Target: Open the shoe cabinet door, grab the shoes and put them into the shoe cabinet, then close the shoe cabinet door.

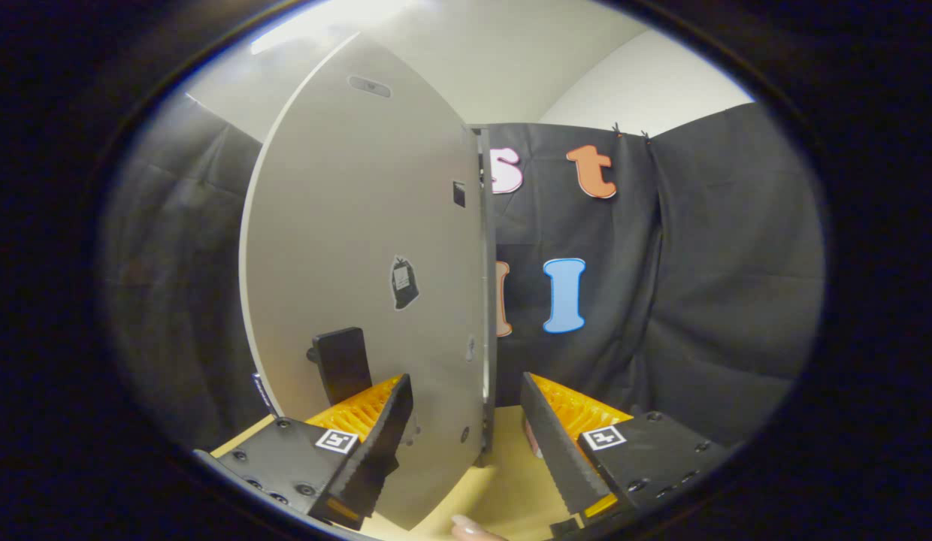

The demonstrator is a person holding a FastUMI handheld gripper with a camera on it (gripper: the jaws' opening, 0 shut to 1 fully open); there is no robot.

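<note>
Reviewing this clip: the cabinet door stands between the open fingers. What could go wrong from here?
1. The gripper is open astride the cabinet door, not clamped; a sideways pull might let the panel slip out.
2. The black handle sits just beyond one finger and may snag it.
3. A fingertip near the door's bottom edge could get pinched.

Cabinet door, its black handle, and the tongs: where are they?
Cabinet door (pixel 361 225): gripper view, middle of its grey panel.
Black handle (pixel 340 364): gripper view, its flat face.
Tongs (pixel 466 428): gripper view, open, astride the door's edge.
</note>
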